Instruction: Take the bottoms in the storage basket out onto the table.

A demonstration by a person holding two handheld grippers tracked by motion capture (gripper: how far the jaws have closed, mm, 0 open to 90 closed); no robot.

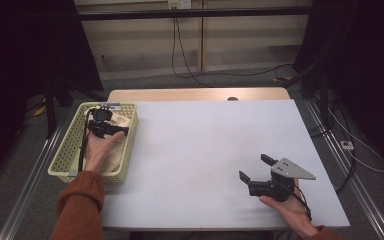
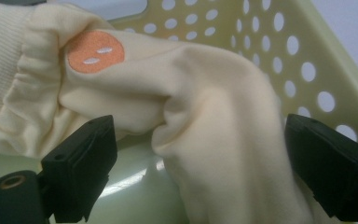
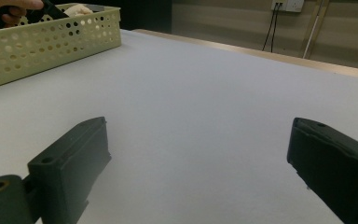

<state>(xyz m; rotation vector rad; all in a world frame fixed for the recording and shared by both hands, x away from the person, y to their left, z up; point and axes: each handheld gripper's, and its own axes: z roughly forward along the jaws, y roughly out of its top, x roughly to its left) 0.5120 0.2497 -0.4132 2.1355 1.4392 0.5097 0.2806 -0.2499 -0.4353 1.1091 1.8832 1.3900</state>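
**Count of things on and by the table**

Grippers: 2, one per hand – left gripper (image 1: 111, 129) down in the basket, jaws apart w/ cloth between; right gripper (image 1: 255, 169) over bare tabletop, jaws wide apart.
Baskets: 1, pale yellow-green basket (image 1: 64, 155), perforated walls.
Garments: 1, cream garment (image 2: 205, 102) inside it; 1 orange patch (image 2: 95, 52) on the cloth, w/ 2 white marks.
Tables: 1 white table (image 1: 205, 150).
Hands: 2. Grey plates: 1, on the right gripper.
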